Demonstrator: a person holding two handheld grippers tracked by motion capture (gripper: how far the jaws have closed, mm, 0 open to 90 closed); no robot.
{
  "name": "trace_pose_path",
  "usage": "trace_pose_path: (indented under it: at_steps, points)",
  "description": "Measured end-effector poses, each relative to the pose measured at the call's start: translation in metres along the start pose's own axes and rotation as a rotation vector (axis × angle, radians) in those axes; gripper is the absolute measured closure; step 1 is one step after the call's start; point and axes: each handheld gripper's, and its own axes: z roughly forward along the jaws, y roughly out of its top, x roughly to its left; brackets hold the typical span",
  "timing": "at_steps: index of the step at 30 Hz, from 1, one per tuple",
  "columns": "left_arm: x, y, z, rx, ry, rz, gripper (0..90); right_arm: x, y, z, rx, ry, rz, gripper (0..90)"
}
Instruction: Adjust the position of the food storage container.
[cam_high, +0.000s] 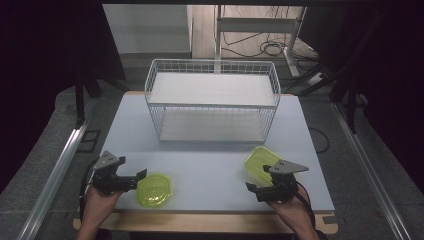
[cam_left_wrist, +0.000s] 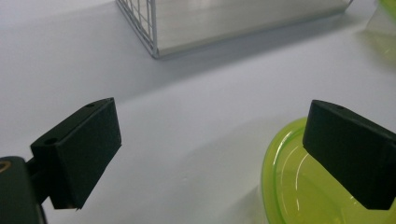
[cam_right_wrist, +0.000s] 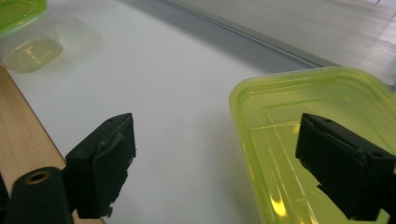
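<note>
Both grippers' jaws gape, holding nothing. Left gripper (cam_high: 141, 175) nears the round lime container (cam_high: 155, 190); right gripper (cam_high: 251, 187) by the rectangular lime container (cam_high: 260, 161). Centre jaws over rims, prob. lidded, before clamping.

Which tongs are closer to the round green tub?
Left. The left tongs sit right beside the round green tub, open at its rim. The right tongs are across the table, by the rectangular green tub.

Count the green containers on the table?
2. A round container sits front left, beside the left gripper; a rectangular container sits front right, by the right gripper.
</note>
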Motion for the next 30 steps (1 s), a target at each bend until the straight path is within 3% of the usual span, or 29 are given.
trace_pose_path:
  at_steps: [3,6,11,16,23,27,30]
  points:
    - [-0.001,0.0,-0.001,-0.009,-0.017,0.001,6.2,0.0,0.001,-0.002,-0.015,-0.001,-0.013,15.5]
    - [-0.007,0.001,-0.002,-0.012,-0.019,0.039,8.0,0.001,0.001,-0.001,-0.015,0.0,-0.022,15.7]
    - [-0.012,0.002,-0.001,-0.016,-0.031,0.064,12.9,0.002,-0.002,0.003,0.005,-0.008,-0.032,16.0]
    - [-0.013,0.004,-0.005,-0.031,-0.053,0.062,17.8,0.002,-0.002,0.005,0.006,-0.012,-0.037,16.0]
    - [-0.026,0.007,-0.013,-0.03,-0.139,0.117,42.5,0.003,-0.002,0.004,-0.002,-0.006,-0.042,16.0]
    - [-0.034,0.008,-0.016,-0.014,-0.182,0.15,65.3,0.004,-0.003,0.004,0.001,-0.004,-0.047,16.0]
    - [-0.041,0.009,-0.019,-0.003,-0.207,0.167,76.3,0.004,-0.003,0.005,0.011,-0.007,-0.058,16.3]
